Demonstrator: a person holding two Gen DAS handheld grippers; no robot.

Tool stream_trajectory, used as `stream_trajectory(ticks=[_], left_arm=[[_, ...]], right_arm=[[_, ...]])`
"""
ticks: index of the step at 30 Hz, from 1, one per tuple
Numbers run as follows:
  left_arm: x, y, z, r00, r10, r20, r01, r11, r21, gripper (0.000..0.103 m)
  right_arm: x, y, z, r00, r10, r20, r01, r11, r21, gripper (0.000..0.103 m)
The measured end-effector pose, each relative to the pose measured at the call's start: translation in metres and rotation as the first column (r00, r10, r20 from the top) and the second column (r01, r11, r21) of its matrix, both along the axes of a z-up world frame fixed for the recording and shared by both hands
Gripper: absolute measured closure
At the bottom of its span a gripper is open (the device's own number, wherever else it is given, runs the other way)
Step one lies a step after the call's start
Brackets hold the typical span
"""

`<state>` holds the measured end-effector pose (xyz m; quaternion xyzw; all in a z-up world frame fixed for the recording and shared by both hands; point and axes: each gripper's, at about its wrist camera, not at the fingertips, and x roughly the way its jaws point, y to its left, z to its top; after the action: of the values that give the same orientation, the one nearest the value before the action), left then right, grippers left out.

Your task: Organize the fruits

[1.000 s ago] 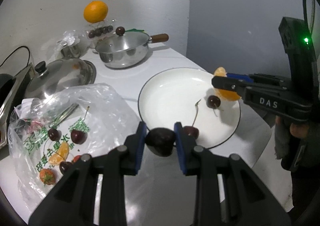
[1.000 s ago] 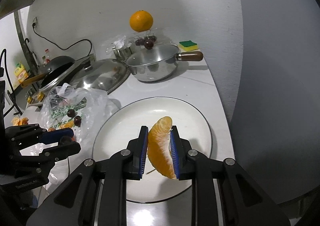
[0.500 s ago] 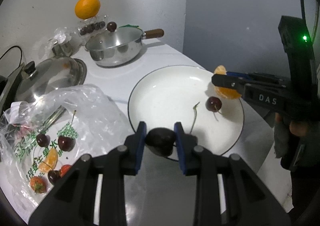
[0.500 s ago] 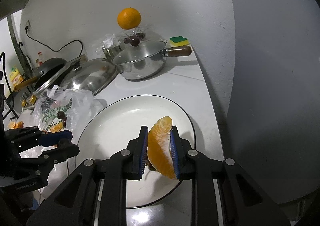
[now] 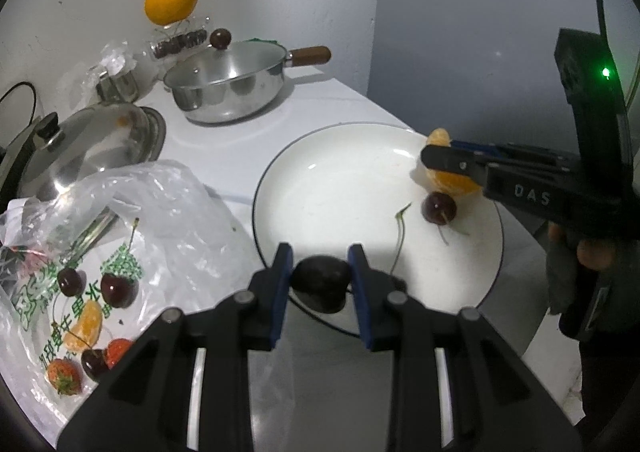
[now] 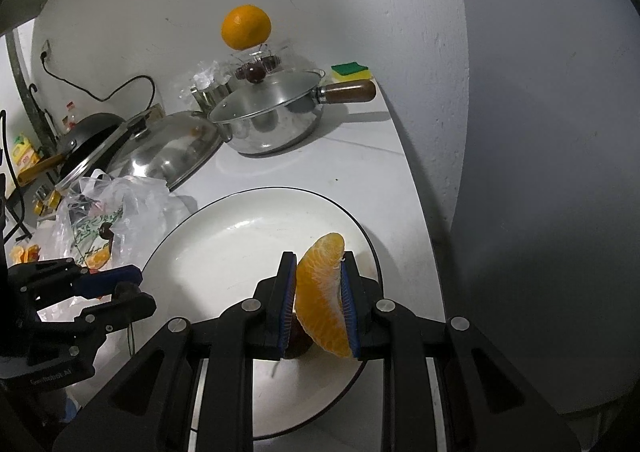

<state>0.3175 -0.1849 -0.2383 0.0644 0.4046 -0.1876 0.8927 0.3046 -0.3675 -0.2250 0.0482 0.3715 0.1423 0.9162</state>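
Gripping a dark cherry [image 5: 321,279] in your left hand-held gripper [image 5: 320,276] above the plate [image 5: 320,180] rim, and an orange segment [image 6: 325,294] in your right hand-held gripper [image 6: 319,294], you risk crushing either, or the cherry rolling onto the desk [image 5: 328,100].

On the white bench [image 5: 320,100] we see a white plate [image 5: 332,180], a lidded steel pan [image 5: 230,92], a domed lid [image 5: 88,144], a plastic bag [image 5: 152,212] of fruit and a sponge [image 6: 351,70] at the back.
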Motion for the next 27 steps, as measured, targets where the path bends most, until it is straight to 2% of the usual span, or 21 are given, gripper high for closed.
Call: stream_trajectory(ticks=[19, 21, 23, 27], left_arm=[[0.0053, 0.0047, -0.0039, 1.0, 0.006, -0.016, -0.007, 1.0, -0.021, 0.069], [0.0047, 0.0054, -0.0023, 1.0, 0.007, -0.013, -0.007, 1.0, -0.024, 0.069], [0.0037, 0.0063, -0.0005, 1.0, 0.007, -0.01, -0.008, 1.0, -0.026, 0.069], [0.0001, 0.0084, 0.0035, 1.0, 0.01, 0.0, -0.01, 0.999, -0.033, 0.066]], right_arm=[[0.0056, 0.0036, -0.0012, 1.0, -0.014, -0.015, 0.013, 1.0, -0.025, 0.078], [0.0049, 0.0045, 0.0001, 1.0, -0.014, -0.012, 0.014, 1.0, -0.028, 0.076], [0.0044, 0.0043, 0.0011, 1.0, -0.015, -0.01, 0.014, 1.0, -0.024, 0.069], [0.0019, 0.0053, 0.0046, 1.0, -0.019, -0.006, 0.019, 0.999, -0.028, 0.068]])
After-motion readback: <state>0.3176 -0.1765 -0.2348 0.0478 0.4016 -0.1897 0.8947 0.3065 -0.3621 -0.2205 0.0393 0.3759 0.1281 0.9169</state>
